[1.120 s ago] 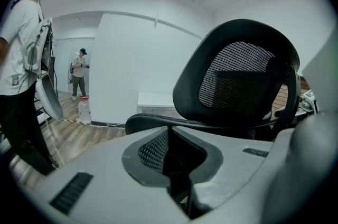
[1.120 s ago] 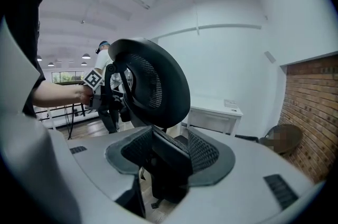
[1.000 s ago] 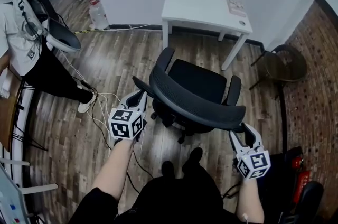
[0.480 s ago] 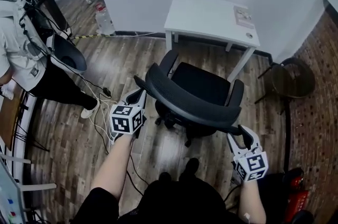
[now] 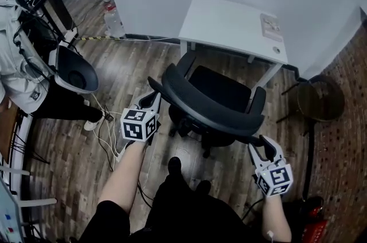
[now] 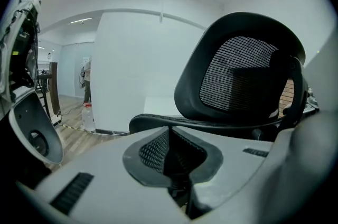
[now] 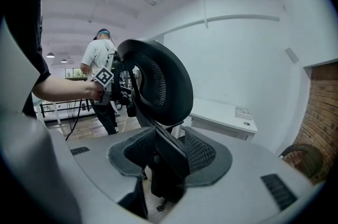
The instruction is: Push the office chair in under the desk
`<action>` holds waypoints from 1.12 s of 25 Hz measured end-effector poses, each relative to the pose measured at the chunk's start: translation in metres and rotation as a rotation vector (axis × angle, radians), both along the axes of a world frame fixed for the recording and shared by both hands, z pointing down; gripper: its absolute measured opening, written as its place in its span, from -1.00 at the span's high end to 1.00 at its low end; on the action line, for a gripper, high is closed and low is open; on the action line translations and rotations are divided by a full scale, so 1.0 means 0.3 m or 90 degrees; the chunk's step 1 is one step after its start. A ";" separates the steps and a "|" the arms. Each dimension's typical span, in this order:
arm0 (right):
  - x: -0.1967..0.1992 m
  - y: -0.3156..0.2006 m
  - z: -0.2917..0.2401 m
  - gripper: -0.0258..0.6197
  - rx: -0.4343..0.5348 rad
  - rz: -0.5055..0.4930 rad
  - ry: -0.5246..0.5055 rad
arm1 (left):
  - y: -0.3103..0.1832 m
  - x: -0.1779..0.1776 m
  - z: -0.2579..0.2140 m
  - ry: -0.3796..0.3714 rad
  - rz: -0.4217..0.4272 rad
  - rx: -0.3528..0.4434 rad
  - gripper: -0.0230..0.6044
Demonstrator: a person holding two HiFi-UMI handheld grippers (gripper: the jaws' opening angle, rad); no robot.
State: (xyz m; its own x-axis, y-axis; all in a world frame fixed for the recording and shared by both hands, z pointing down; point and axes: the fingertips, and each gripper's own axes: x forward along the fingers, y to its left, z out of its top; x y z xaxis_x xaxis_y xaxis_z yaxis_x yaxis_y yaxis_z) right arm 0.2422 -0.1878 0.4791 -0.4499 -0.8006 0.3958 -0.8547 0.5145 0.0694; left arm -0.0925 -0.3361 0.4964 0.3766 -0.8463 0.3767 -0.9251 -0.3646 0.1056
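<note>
Head camera looks steeply down on the office chair (image 5: 212, 104), white surface (image 5: 229, 24) at 12 o'clock; cameras on the left gripper (image 5: 150, 100) and right gripper (image 5: 264, 142) look from close against the chair toward that surface.

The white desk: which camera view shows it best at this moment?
Head view: the desk shows whole from above, top and legs, beyond the office chair. The right gripper view catches one end of its top; the left gripper view only a pale sliver past the backrest.

Black office chair (image 5: 218, 90) upright, seemingly touching white desk (image 5: 229, 21).
</note>
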 end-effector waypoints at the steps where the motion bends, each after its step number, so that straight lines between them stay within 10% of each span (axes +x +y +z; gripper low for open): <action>1: -0.011 -0.027 0.001 0.40 0.001 0.005 0.003 | -0.035 -0.007 0.000 0.004 0.000 -0.001 0.89; 12: -0.059 -0.250 -0.020 0.38 0.019 0.183 0.003 | -0.340 -0.042 0.000 0.016 0.092 0.003 0.89; 21: -0.123 -0.352 0.091 0.38 -0.088 0.283 -0.296 | -0.479 -0.015 -0.028 -0.007 0.119 -0.002 0.89; 28: -0.059 -0.400 0.099 0.84 -0.085 0.318 -0.298 | -0.496 0.019 -0.038 -0.013 0.110 -0.001 0.89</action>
